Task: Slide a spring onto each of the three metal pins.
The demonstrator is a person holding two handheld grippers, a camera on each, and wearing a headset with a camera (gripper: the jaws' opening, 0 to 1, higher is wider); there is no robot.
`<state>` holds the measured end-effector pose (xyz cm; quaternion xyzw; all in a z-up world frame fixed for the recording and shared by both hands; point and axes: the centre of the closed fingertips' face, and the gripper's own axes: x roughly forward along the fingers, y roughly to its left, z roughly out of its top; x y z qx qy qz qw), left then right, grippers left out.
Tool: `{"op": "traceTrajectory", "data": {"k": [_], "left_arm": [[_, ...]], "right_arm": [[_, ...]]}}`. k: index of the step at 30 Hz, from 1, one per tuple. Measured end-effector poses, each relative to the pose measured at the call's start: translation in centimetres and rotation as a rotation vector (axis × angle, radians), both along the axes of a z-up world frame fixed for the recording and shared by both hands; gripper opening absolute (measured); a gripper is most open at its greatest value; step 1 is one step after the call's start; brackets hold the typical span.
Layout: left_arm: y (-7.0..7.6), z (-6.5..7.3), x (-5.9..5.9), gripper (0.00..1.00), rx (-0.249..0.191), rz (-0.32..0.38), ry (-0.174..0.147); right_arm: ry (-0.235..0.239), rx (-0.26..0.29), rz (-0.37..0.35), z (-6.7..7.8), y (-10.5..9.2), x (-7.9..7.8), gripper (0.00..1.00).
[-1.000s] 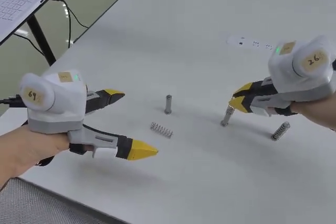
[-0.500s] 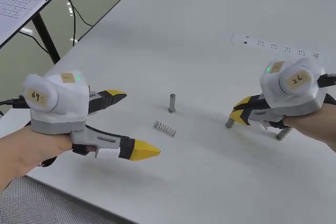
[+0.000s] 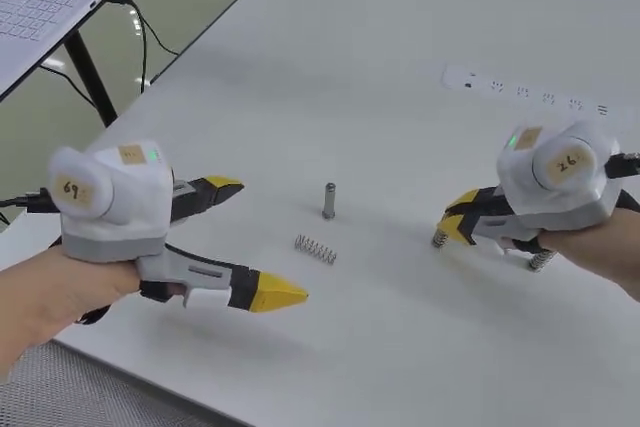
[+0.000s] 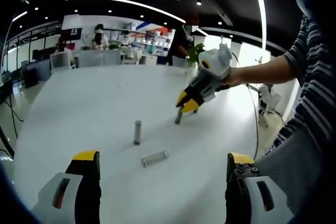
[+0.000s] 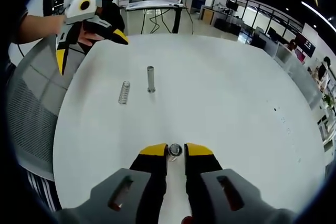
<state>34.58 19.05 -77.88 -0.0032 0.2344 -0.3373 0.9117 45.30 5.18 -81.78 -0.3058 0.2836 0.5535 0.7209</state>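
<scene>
On the white tabletop (image 3: 400, 67), the left gripper (image 3: 255, 240) hovers wide open and empty, a loose spring (image 3: 316, 248) lies just right of it beside the bare upright pin (image 3: 329, 200), and farther right the right gripper (image 3: 452, 223) is pinched narrowly on the top of a spring-wrapped pin (image 3: 438, 238).

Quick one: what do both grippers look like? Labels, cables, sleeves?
Both alike: white rounded housing on grey body, black jaws tipped yellow, green light. The left gripper has a sticker reading 69 and a black cable behind; the right gripper reads 26. Striped sleeve.
</scene>
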Motion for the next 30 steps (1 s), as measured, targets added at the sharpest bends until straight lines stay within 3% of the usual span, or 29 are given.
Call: {"op": "traceTrajectory", "data": {"k": [5,10,13,17,23,30], "left_arm": [[-0.1,0.1,0.0,0.98,-0.005,0.0,0.0],[-0.2,0.8,0.0,0.98,0.004,-0.004,-0.001],[-0.3,1.4,-0.3,0.98,0.014,-0.006,0.003],[-0.2,2.3,-0.7,0.98,0.024,-0.008,0.002],[0.9,3.3,-0.2,0.97,0.016,-0.016,-0.015],[0.8,3.6,-0.3,0.96,-0.012,-0.081,-0.023]], "right_arm": [[0.013,0.047,-0.047,0.9,0.2,0.2,0.18],[-0.002,0.081,-0.081,2.1,-0.5,0.2,0.19],[0.021,0.131,-0.125,2.9,-0.8,0.1,0.19],[0.086,0.25,-0.211,4.8,-1.3,-0.8,0.18],[0.081,0.324,-0.294,7.1,-2.5,-2.1,0.18],[0.076,0.31,-0.365,7.6,-4.1,-4.5,0.17]]}}
